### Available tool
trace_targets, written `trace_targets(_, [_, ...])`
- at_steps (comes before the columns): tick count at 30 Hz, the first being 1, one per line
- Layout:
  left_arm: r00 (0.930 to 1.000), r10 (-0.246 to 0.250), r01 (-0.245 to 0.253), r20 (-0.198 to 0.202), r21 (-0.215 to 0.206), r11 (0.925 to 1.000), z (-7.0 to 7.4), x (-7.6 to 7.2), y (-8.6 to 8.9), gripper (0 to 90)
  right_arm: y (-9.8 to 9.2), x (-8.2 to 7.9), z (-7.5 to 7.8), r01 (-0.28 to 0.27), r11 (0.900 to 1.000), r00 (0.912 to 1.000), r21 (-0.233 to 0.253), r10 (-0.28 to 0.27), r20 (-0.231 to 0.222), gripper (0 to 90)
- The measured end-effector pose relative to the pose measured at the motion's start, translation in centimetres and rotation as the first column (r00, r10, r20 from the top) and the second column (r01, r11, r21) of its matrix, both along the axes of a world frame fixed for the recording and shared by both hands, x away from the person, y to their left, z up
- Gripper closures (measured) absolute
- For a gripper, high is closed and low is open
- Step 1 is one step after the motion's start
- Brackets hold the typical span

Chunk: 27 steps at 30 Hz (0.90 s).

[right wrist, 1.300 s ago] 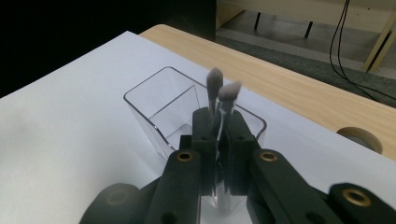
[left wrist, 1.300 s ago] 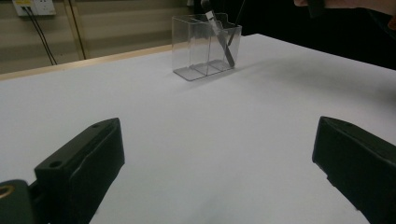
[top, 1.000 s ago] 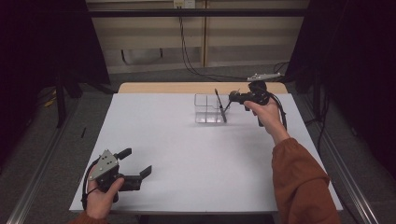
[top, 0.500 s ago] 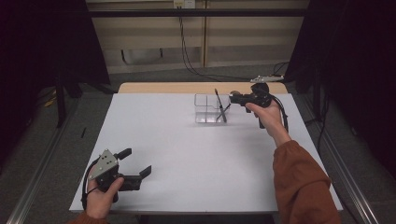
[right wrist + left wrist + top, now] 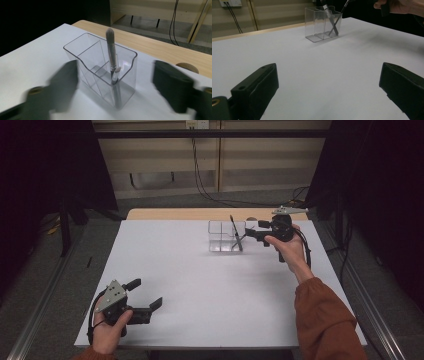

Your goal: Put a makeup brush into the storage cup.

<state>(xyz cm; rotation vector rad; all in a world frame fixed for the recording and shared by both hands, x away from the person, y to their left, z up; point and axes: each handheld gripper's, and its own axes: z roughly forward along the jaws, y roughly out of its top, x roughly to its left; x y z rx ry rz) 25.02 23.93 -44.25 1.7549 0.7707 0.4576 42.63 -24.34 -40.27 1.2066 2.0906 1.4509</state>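
Right gripper view: makeup brush point(image 5: 111, 56) stands tilted in the near compartment of the clear organiser point(image 5: 100, 67) at the table's point(image 5: 200, 285) far side, right gripper point(image 5: 251, 233) wide open, empty, just beside it; left gripper point(image 5: 145, 295) open, empty, near edge.

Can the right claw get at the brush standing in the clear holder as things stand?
Probably yes. The right claw is open and level with the holder; the brush sticks up above the rim, with nothing between it and the jaws.
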Motion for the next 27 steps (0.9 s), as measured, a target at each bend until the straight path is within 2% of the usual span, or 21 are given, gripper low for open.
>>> trace_targets(3, [1.0000, 0.003, -0.003, 0.005, 0.003, 1.0000, 0.0, 0.0, 0.0, 2.4, -0.3, -0.3, -0.2, -0.002, 0.999, 0.9999, 0.033, 0.001, 0.013, 4.6])
trace_targets(5, [1.0000, 0.008, -0.008, 0.002, 0.003, 1.0000, 0.0, 0.1, 0.1, 2.4, -0.3, -0.6, -0.4, -0.008, 0.999, 0.9995, 0.034, 0.007, 0.030, 0.7])
trace_targets(8, [1.0000, 0.009, -0.009, 0.000, 0.001, 1.0000, 0.0, 0.2, 0.1, 2.4, -0.4, -1.0, -0.7, -0.010, 1.000, 0.9998, 0.028, 0.009, 0.018, 1.2])
trace_targets(10, [1.0000, 0.009, -0.009, -0.002, -0.004, 1.0000, 0.0, 0.3, 0.1, 2.4, -0.5, -1.3, -0.9, 0.006, 1.000, 0.9996, 0.019, -0.006, 0.027, 1.6])
trace_targets(15, [0.9999, 0.012, -0.012, -0.007, -0.010, 0.9999, 0.0, 0.3, 0.2, 2.4, -1.0, -2.1, -1.1, 0.040, 0.998, 0.9987, 0.045, -0.041, 0.031, 1.7])
trace_targets(27, [0.9997, 0.023, -0.023, -0.004, -0.014, 0.9996, 0.0, 0.2, 0.4, 2.4, -2.1, -4.8, -1.6, 0.061, 0.997, 0.9940, 0.055, -0.066, 0.088, 1.2])
